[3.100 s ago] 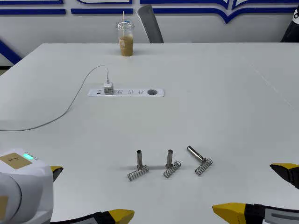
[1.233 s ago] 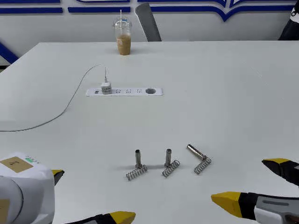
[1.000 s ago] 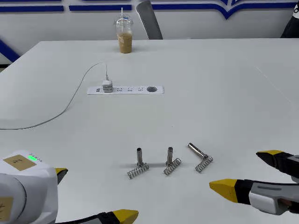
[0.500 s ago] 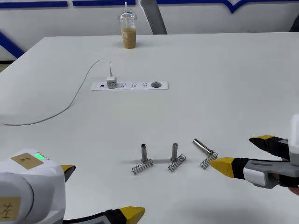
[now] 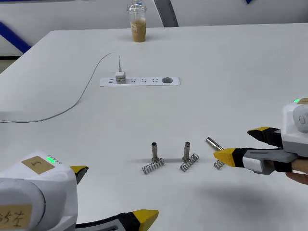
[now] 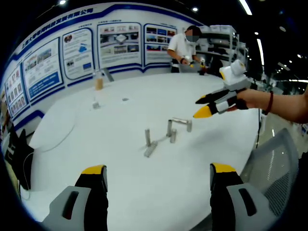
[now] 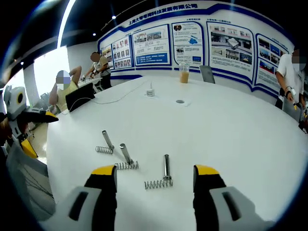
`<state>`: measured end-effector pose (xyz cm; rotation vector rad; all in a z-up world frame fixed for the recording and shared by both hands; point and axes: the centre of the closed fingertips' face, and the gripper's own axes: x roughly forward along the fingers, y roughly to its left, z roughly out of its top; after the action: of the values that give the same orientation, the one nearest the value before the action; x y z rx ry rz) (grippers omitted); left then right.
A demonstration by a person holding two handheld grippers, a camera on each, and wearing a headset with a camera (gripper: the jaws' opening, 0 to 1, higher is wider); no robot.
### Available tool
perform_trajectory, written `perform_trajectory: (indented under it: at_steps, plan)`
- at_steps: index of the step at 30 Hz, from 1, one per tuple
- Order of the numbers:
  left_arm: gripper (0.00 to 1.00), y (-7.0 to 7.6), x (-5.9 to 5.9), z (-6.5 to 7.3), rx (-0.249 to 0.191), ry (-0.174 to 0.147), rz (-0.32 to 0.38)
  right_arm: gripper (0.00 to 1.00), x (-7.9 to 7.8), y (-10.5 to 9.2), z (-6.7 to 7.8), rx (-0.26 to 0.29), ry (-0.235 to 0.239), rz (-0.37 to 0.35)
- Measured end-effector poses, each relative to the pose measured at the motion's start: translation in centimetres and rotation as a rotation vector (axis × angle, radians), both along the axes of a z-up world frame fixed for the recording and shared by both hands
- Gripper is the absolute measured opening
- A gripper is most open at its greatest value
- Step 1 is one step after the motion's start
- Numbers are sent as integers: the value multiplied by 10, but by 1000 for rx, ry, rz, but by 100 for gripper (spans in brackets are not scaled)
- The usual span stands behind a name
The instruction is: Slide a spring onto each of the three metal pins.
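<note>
3 pins (image 5: 186, 150) mid table (image 5: 231, 67); right gripper (image 5: 236, 144) beside

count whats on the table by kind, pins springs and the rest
grey metal pins: 3
coiled wire springs: 3
white power strip: 1
clear plastic drink cup: 1
white plug with cable: 1
total: 9

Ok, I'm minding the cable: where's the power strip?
In the head view the power strip lies left of centre, beyond the metal pins, with the drink cup farther back.
</note>
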<state>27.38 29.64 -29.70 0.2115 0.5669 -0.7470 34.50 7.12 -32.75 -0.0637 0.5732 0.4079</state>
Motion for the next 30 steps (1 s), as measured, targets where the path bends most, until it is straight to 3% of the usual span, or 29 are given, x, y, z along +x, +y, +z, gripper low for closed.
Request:
perform_trajectory:
  at_steps: [14,30]
  plan:
    - [88,-6,-2,-1,3,-9,-21,47,29,-2,-13,-5,-11,-2]
    - [87,-11,2,-1,-2,-23,-40,29,50,6,-45,-1,49,26]
